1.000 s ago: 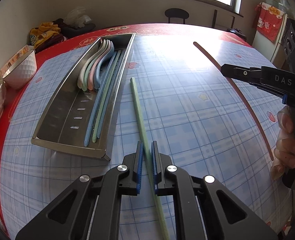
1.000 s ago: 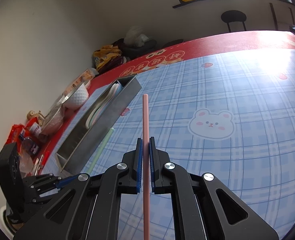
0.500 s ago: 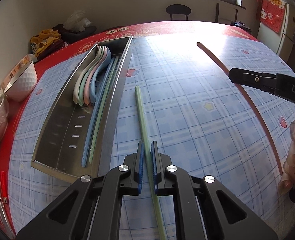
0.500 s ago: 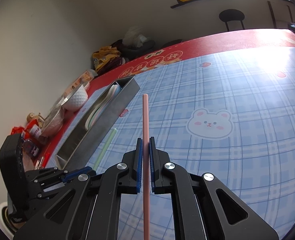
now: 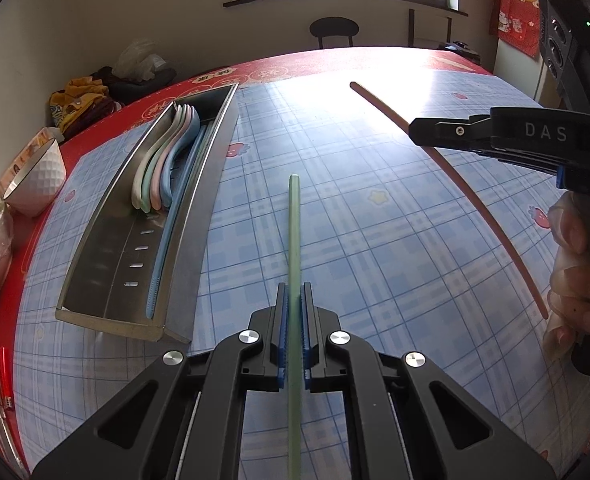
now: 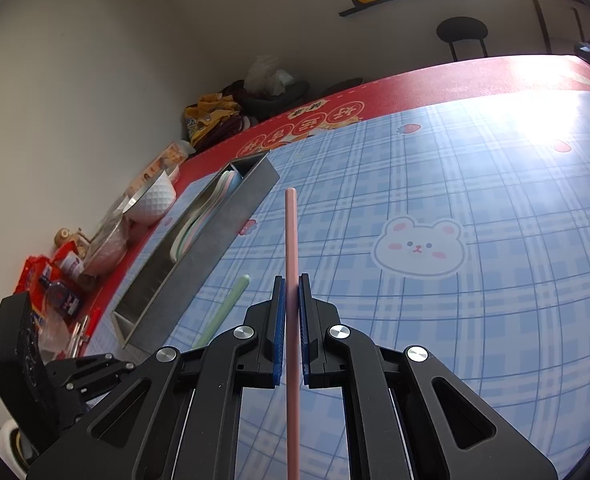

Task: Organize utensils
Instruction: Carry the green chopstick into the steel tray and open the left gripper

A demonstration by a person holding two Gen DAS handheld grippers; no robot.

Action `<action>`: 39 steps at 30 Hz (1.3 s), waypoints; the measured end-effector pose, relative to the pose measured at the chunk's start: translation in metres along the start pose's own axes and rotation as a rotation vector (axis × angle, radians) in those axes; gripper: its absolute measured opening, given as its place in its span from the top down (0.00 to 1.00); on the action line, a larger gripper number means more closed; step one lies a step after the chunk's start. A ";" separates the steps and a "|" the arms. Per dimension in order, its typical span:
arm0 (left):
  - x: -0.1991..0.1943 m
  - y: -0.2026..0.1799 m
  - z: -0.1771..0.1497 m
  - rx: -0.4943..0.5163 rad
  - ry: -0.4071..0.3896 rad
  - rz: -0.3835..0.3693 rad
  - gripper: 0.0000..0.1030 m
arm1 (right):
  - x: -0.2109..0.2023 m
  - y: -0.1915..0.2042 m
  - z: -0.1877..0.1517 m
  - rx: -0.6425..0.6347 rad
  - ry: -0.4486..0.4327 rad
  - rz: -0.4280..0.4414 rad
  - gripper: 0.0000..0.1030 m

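Observation:
My left gripper [image 5: 293, 292] points down at the table, its jaws closing, and the blue pads press on a green chopstick [image 5: 294, 232] that runs straight ahead between them. At the right, my right gripper [image 6: 291, 284] is shut on a pink chopstick [image 6: 291, 232] held above the checked cloth; that pink chopstick [image 5: 475, 200] also shows in the left wrist view. A long steel tray [image 5: 95, 240] lies to the left. It holds pastel spoons [image 5: 159, 172] and a blue chopstick [image 5: 167, 236].
A white bowl [image 5: 35, 180] and wrapped packets [image 6: 63, 276] crowd the table's left edge beyond the tray. A heap of cloth [image 5: 83, 100] sits at the far left corner. A person's hand [image 5: 575, 272] grips the right tool. A stool [image 5: 334, 30] stands beyond the table.
The left gripper's pads have narrowed onto the green chopstick, which now lines up straight with the fingers, and the gripper has rolled slightly. The right gripper and pink chopstick have not moved.

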State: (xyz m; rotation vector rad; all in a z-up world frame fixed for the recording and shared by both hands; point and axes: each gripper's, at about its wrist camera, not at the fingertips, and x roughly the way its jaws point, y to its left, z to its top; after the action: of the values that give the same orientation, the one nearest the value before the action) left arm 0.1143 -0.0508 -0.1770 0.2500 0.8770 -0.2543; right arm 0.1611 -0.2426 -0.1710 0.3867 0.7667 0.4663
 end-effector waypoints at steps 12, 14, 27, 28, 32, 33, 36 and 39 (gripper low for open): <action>-0.048 0.045 0.030 -0.153 -0.079 -0.146 0.95 | 0.000 -0.001 -0.001 0.004 -0.001 0.000 0.94; -0.054 0.059 0.042 -0.174 -0.094 -0.135 0.94 | 0.000 -0.001 -0.001 0.006 -0.001 0.000 0.94; 0.007 0.088 0.113 -0.126 -0.048 -0.005 0.94 | 0.002 -0.008 0.000 0.038 0.004 0.006 0.94; 0.016 0.088 0.114 -0.120 -0.028 0.003 0.94 | 0.002 -0.009 0.000 0.042 0.005 0.008 0.94; 0.042 0.086 0.115 -0.110 0.032 0.040 0.94 | 0.004 -0.009 0.001 0.043 0.010 0.010 0.94; 0.046 0.086 0.114 -0.109 0.041 0.044 0.94 | 0.004 -0.009 0.001 0.041 0.011 0.010 0.94; 0.053 0.086 0.113 -0.105 0.059 0.051 0.94 | 0.005 -0.009 0.002 0.041 0.014 0.012 0.94; 0.057 0.085 0.112 -0.101 0.072 0.052 0.94 | 0.005 -0.009 0.001 0.042 0.015 0.012 0.94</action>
State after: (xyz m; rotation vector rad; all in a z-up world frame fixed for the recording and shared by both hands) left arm 0.2580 -0.0128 -0.1433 0.1884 0.9505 -0.1532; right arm 0.1678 -0.2474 -0.1775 0.4270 0.7901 0.4651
